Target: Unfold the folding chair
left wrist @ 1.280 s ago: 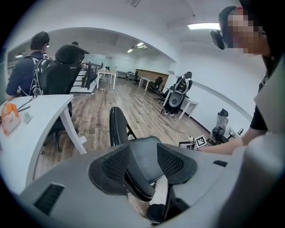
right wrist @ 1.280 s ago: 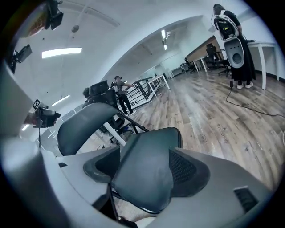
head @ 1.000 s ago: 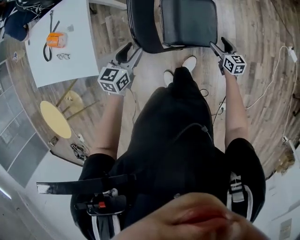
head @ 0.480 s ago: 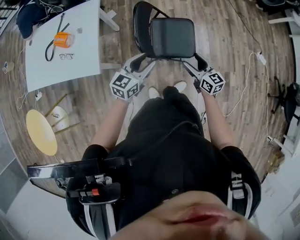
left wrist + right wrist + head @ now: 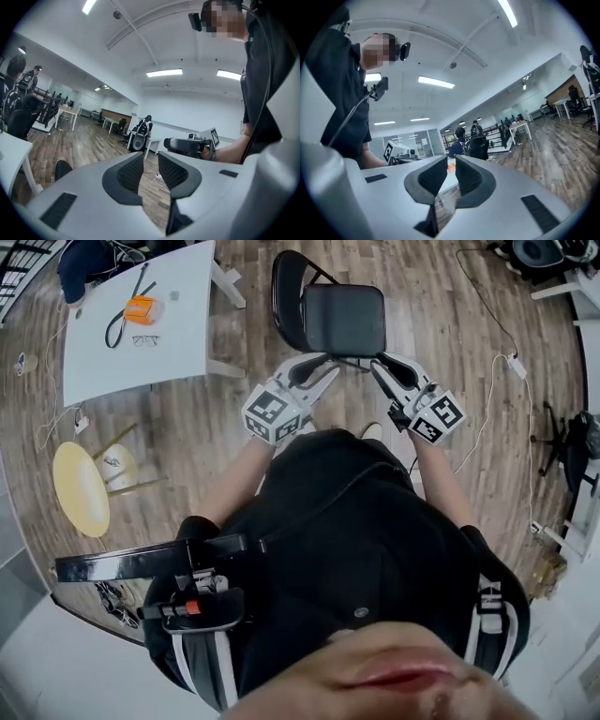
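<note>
The black folding chair (image 5: pixel 342 320) stands unfolded on the wood floor in front of me, seat flat and backrest (image 5: pixel 284 292) to its left in the head view. Both grippers are lifted off it and held level in front of my chest. My left gripper (image 5: pixel 328 369) (image 5: pixel 150 159) has just been closing its jaws; a gap remains and nothing is between them. My right gripper (image 5: pixel 378 367) (image 5: pixel 451 165) has also just been closing, down to a narrow gap with nothing in it. Each gripper view looks across the room, not at the chair.
A white table (image 5: pixel 178 343) at the upper left carries an orange object (image 5: pixel 142 309), glasses (image 5: pixel 145 339) and a black cable. A yellow round stool (image 5: pixel 80 488) stands at the left. A white cord (image 5: pixel 487 418) lies on the floor at the right. People stand far off.
Both grippers have risen from beside the chair's seat and come closer together in front of my chest. Their jaws look narrower. The chair stays open on the floor.
</note>
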### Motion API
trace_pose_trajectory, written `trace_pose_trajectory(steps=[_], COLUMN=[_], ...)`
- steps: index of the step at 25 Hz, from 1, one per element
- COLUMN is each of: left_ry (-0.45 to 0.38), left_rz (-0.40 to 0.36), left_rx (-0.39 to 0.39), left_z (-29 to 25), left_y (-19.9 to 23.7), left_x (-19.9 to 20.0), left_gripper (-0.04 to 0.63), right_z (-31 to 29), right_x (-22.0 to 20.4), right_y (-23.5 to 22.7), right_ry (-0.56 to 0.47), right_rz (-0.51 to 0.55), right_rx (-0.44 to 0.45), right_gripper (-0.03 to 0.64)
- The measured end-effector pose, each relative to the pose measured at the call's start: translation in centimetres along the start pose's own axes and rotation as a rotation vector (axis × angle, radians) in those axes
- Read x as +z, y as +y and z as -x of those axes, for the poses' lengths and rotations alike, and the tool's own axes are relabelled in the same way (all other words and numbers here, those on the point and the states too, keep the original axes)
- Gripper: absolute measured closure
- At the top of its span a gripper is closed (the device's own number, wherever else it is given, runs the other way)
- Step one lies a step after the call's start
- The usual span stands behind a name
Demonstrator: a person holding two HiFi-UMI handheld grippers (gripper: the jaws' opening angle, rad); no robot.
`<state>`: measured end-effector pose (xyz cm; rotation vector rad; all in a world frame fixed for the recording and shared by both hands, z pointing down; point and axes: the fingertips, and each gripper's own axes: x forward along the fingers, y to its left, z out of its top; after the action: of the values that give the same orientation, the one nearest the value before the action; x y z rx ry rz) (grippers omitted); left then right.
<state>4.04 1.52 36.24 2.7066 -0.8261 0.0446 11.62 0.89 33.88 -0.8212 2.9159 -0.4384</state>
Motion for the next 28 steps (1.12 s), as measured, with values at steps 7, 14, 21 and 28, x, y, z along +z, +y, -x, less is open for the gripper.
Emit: trace_pose_trajectory(steps=[7, 14, 21, 28], left_ry=[-0.073, -0.101, -0.099, -0.099], left_rz=[-0.075, -0.134, -0.146, -0.125], left_rx=[-0.006, 0.034, 0.088, 0.09], left_z=[-2.8, -4.0, -3.9, -3.8], left_y=[-5.7, -8.5, -8.9, -9.4], left_x=[3.4, 4.6, 4.6, 4.0], left_gripper=[0.591, 0.591, 0.591, 0.591], right_z=[3.5, 5.4, 6.3, 6.5], right_x=[3.5, 4.2, 4.3, 3.6], right_y=[1.9, 1.7, 1.8, 2.5], right_ry=[0.051, 0.039, 0.028, 0.044], right_rz=[0.238, 0.262, 0.243, 0.225], right_rx=[-0.014, -0.027, 0.001, 0.045], right_gripper=[0.609, 0.609, 0.609, 0.609])
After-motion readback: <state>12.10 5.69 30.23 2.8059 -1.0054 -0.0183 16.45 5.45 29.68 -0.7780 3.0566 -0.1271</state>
